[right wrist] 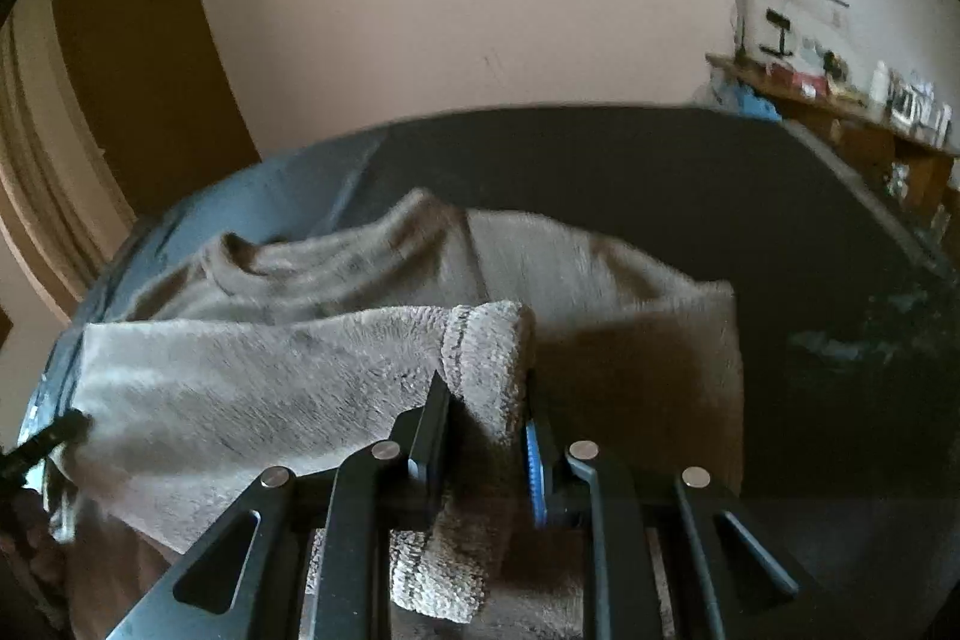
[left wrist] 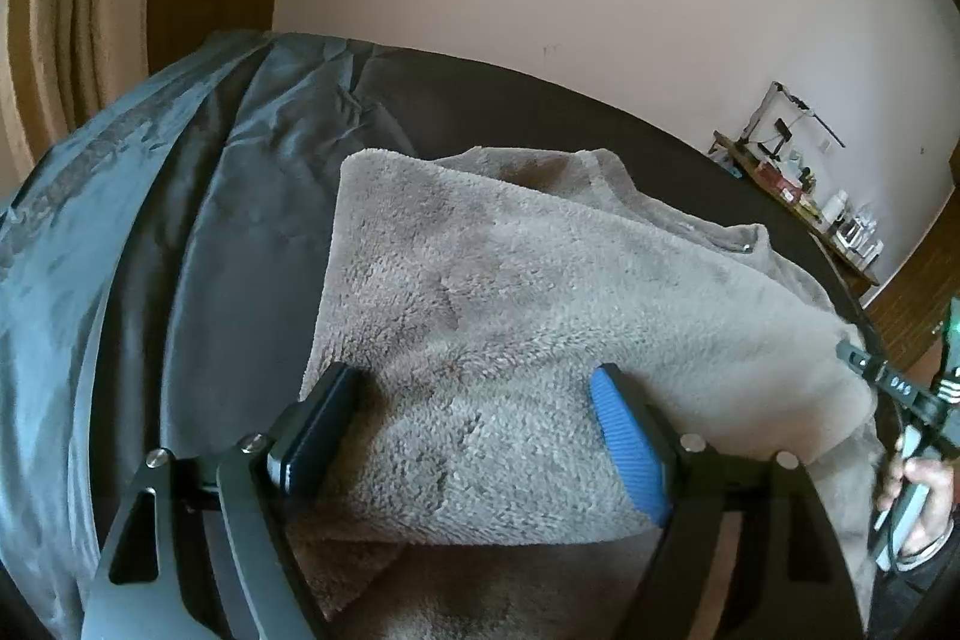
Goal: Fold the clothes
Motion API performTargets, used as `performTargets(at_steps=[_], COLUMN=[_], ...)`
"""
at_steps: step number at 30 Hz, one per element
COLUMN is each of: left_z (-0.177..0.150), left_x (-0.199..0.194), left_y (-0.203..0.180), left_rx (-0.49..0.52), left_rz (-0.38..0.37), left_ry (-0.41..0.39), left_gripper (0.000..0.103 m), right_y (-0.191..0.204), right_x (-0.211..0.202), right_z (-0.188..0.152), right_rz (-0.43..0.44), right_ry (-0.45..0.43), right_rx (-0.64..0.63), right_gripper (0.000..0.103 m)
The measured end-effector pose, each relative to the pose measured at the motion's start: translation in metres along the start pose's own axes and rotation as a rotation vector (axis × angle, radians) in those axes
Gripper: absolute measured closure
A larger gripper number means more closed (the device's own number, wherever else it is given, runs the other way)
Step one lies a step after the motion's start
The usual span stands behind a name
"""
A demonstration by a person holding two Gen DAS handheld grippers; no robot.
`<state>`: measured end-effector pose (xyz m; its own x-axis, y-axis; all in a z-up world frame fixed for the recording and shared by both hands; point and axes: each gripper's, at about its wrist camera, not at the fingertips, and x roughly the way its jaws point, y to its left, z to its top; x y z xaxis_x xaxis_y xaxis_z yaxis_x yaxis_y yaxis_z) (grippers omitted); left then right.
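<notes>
With the right gripper clamped on the fleece cuff on the dark table, carry it across evenly while the left gripper, fingers apart, steadies the fold.

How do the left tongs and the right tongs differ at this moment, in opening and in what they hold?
The left tongs stand wide open, while the right tongs are shut. The left tongs hold nothing and only hover over the grey fleece garment; the right tongs pinch a cuff-like end of that garment between the pads. Both have black fingers, one with a blue ribbed pad, and both point down at the same garment on the dark table.
</notes>
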<state>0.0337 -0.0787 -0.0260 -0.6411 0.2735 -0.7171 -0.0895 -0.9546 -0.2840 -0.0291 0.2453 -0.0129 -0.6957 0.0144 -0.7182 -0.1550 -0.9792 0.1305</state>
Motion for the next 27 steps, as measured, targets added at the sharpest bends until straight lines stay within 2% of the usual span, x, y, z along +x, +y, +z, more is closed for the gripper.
performTargets(at_steps=[2, 3, 4, 6, 12, 14, 16, 21, 22, 27], left_z=[0.001, 0.001, 0.002, 0.004, 0.006, 0.006, 0.008, 0.01, 0.01, 0.01], left_x=[0.002, 0.002, 0.001, -0.002, -0.027, -0.024, -0.014, -0.001, 0.0, 0.002], left_y=[-0.002, -0.003, -0.002, -0.001, 0.01, 0.013, 0.014, 0.025, 0.026, 0.027], left_rx=[0.008, 0.012, 0.009, 0.002, -0.059, -0.074, -0.087, -0.149, -0.157, -0.165], left_rz=[0.013, 0.017, 0.013, 0.006, 0.071, 0.067, 0.061, 0.033, 0.03, 0.025], left_ry=[0.008, 0.009, 0.004, -0.012, -0.182, -0.169, -0.118, -0.05, -0.046, -0.033], left_gripper=[0.018, 0.018, 0.018, 0.018, 0.018, 0.018, 0.018, 0.018, 0.018, 0.018], right_y=[0.0, 0.001, 0.004, 0.009, 0.015, 0.015, 0.01, -0.012, -0.013, 0.008], right_x=[0.001, 0.003, 0.002, -0.004, -0.039, -0.048, -0.055, -0.063, -0.064, -0.056], right_z=[-0.003, -0.004, -0.005, -0.003, -0.004, -0.008, -0.012, -0.016, -0.019, -0.035], right_rz=[-0.038, -0.057, -0.102, -0.181, -0.187, -0.16, -0.14, -0.156, -0.13, 0.151], right_ry=[0.003, 0.004, -0.003, -0.038, -0.123, -0.136, -0.134, -0.123, -0.114, 0.007], right_rx=[-0.03, -0.05, -0.071, -0.105, -0.144, -0.135, -0.11, -0.025, -0.029, -0.09], right_gripper=[0.075, 0.061, 0.04, 0.03, 0.03, 0.03, 0.03, 0.03, 0.03, 0.03])
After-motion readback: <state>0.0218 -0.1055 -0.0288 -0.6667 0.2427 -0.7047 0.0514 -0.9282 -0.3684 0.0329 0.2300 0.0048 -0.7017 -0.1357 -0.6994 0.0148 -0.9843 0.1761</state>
